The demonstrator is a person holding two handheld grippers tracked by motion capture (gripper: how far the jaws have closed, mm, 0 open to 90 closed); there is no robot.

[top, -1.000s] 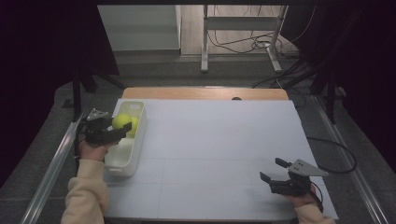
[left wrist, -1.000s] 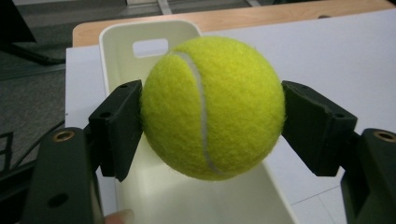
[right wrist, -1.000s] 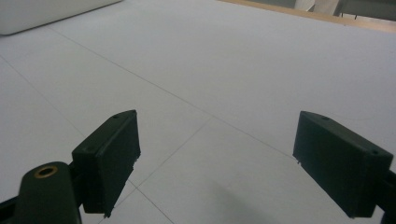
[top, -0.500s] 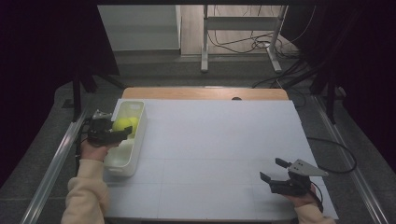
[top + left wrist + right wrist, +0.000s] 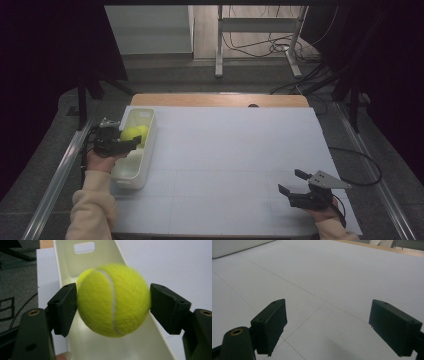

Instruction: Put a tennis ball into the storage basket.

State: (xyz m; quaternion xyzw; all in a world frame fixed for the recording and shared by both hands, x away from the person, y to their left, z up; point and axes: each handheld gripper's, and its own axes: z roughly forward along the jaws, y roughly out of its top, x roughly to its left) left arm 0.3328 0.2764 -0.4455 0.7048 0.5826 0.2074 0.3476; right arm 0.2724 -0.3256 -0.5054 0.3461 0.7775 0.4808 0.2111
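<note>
Gripping a yellow tennis ball, the left gripper sits at the left of the high view, above a white bin. In the left gripper view both black jaws press on opposite sides of the ball, which fills the middle of the frame; its white seam runs top to bottom, slightly right of centre. The ball hangs over the bin's open interior, clear of the floor of the bin as far as that view shows. The bin's far end wall, with a rectangular handle slot, lies at the top of that view.

In the high view the ball shows near the upper half of the bin, just right of the left hand. The bin stands along the left edge of the white table surface, long side running away from the camera.

Right gripper: lower right of the high view, low over the table, well apart from bin and ball. In the right gripper view its jaws stand spread wide with nothing between them, only bare white surface with thin grid lines. A corner of the bin shows at the upper left of that view.
</note>
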